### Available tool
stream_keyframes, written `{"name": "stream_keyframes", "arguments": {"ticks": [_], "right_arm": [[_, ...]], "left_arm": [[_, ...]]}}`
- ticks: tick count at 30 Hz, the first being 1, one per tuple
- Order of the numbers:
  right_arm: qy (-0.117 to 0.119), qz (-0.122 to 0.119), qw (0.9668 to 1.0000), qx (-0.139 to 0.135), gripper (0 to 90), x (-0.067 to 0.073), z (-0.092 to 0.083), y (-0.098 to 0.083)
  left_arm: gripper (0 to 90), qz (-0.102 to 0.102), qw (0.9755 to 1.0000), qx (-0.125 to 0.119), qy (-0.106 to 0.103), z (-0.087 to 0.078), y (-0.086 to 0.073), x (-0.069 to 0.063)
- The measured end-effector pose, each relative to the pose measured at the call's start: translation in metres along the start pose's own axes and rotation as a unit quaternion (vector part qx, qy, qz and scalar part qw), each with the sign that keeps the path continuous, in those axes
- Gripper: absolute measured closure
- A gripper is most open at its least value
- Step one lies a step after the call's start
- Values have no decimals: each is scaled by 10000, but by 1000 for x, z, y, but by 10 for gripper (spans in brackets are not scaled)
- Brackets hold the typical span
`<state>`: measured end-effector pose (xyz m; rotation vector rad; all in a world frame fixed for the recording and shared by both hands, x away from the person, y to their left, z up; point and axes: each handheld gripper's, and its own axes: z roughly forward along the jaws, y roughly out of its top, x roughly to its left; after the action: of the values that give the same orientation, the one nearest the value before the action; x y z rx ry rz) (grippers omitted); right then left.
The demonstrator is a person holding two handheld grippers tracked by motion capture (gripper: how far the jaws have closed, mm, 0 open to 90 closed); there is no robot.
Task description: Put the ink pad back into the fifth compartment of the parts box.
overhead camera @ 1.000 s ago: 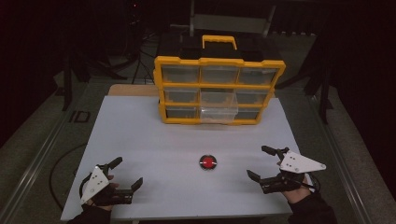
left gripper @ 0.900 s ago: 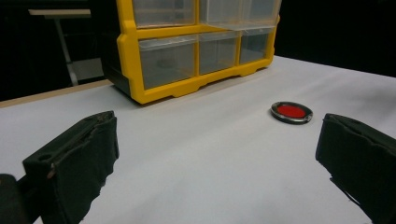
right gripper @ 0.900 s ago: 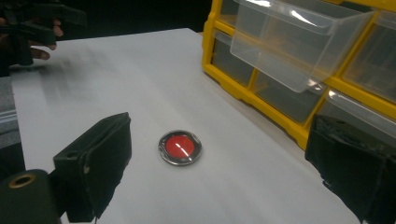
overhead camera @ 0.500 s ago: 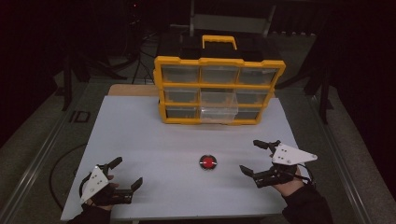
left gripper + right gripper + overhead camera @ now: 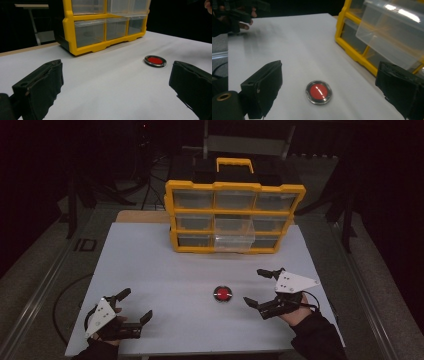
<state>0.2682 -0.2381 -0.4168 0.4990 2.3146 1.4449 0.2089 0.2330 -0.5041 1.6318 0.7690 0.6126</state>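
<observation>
Status check, pick not yet made. The small round red disc with the clear rim (image 5: 222, 294) lies flat on the white table top (image 5: 150, 270), untouched, toward your right of centre and well in front of the yellow drawer cabinet (image 5: 235, 215).

Your right gripper (image 5: 266, 287) is just beside the disc, jaws spread wide and empty. In the right gripper view the disc (image 5: 318, 92) sits between the two black jaws, a little nearer the left one, with table showing all round it, so nothing is touching yet. Judgement: the approach is nearly lined up, and what remains is to come down over the disc, close, and lift.

Your left gripper (image 5: 134, 306) rests near the front left corner of the table, also wide open and holding nothing, well apart from the disc. Its view looks across the table at the disc (image 5: 155, 61) and the cabinet (image 5: 100, 27) beyond.

On the cabinet, one clear drawer in the lower middle (image 5: 234, 237) stands pulled out from the frame; the others look flush. From the right gripper view that drawer (image 5: 392, 37) appears empty, though glare hides part of it. Judgement: it is the likely place for the disc, so the carry, the drop and closing the drawer all lie ahead.

Watch point: the disc is thin and flat, so your jaws will need to come low to catch its rim.
</observation>
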Motion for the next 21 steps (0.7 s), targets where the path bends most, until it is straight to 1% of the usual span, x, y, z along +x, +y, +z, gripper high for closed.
{"name": "stream_keyframes", "arguments": {"ticks": [3,4,5,14,21], "right_arm": [[44,-47,10000,12,74,1,4,0],[124,-53,9999,74,74,2,10,-1],[134,-64,9999,78,75,2,12,-1],[378,37,9992,144,75,3,36,-8],[538,89,9977,403,75,3,53,-19]], "left_arm": [[0,-2,10000,4,-11,0,0,0],[0,-7,10000,7,-14,0,0,0],[0,-27,10000,5,-21,0,-1,0],[0,-40,10000,-1,-31,1,-1,0],[0,-39,10000,3,-35,1,-1,1]]}}
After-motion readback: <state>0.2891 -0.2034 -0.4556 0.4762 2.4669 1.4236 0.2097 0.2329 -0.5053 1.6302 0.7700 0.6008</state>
